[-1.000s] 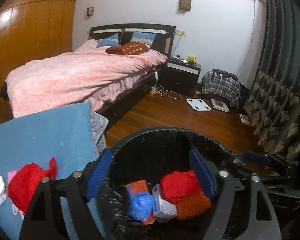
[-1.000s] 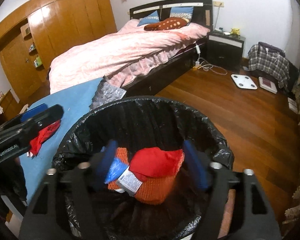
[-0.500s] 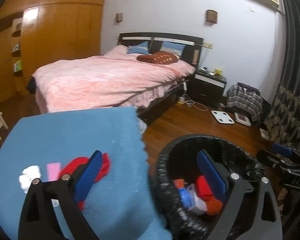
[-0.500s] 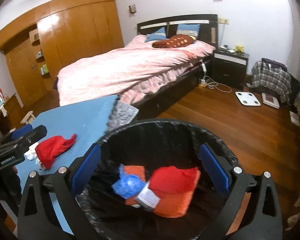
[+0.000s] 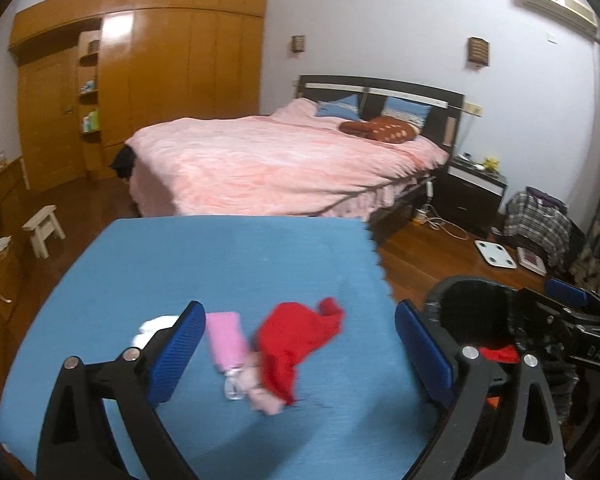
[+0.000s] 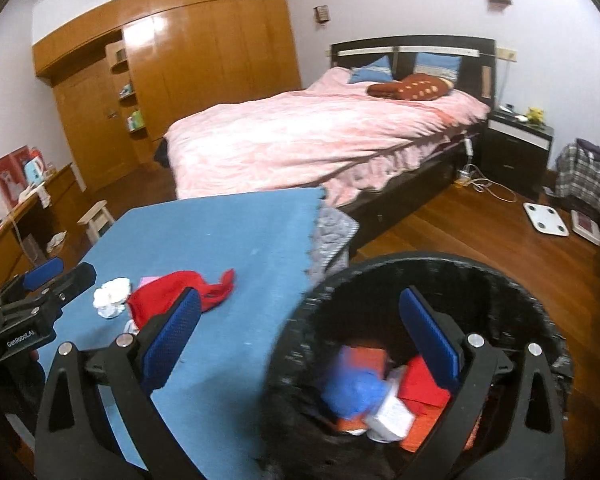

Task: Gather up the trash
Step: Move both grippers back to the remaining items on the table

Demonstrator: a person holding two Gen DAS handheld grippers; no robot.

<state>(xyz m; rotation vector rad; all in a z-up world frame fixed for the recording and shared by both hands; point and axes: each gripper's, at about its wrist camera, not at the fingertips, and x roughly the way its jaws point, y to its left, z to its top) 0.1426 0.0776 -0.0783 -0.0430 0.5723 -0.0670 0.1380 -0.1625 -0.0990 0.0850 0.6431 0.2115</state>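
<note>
one red cloth (image 5: 296,344), between left tool (image 5: 296,354) fingers

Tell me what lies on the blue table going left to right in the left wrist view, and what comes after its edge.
White crumpled tissue → pink packet → red cloth → past the blue table edge, the black trash bin.

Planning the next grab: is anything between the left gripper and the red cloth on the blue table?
Nothing visible does. The left gripper is open, and the red cloth lies uncovered on the blue table.
</note>
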